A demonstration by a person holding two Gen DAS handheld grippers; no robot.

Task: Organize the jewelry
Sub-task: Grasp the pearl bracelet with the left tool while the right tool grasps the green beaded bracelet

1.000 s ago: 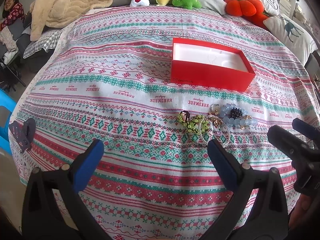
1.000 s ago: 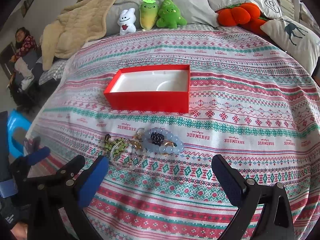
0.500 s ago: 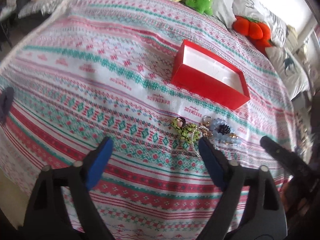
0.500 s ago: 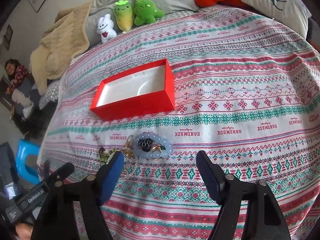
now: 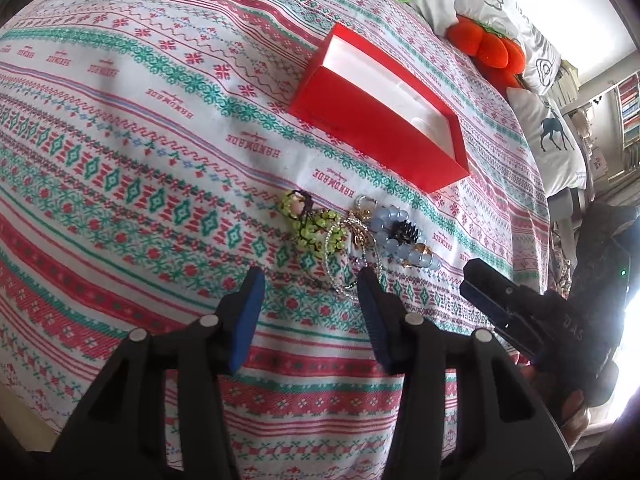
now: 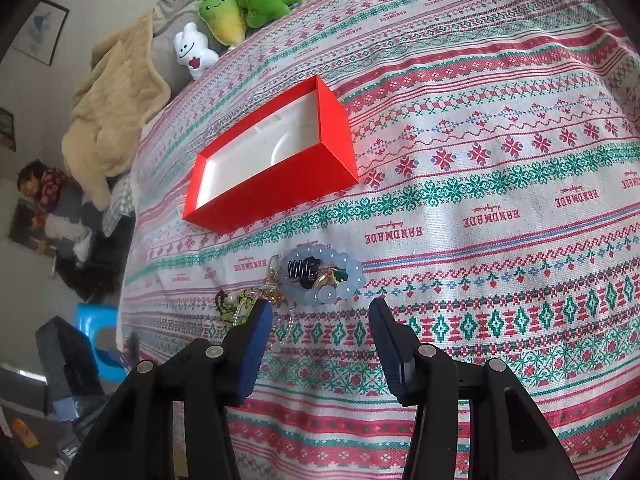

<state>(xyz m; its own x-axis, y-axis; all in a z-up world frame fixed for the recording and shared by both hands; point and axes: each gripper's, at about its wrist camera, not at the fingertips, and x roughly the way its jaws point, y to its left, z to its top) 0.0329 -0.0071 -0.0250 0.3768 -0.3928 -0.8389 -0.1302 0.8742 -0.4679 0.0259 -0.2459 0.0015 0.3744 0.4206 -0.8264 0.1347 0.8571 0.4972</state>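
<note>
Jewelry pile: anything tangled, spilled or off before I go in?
The jewelry pile is one heap on the bedspread: the pale blue bead bracelet, green beads and a thin chain overlap, likely tangled. The red box sits upright, holding none yet.

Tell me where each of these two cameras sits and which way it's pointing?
Left wrist: rides the left gripper, looking along its open fingers at the jewelry pile and red box; the right gripper shows at right.
Right wrist: rides the right gripper, fingers open, facing the blue bead bracelet, the box and plush toys.
Shared: jewelry, box, patterned bedspread.
</note>
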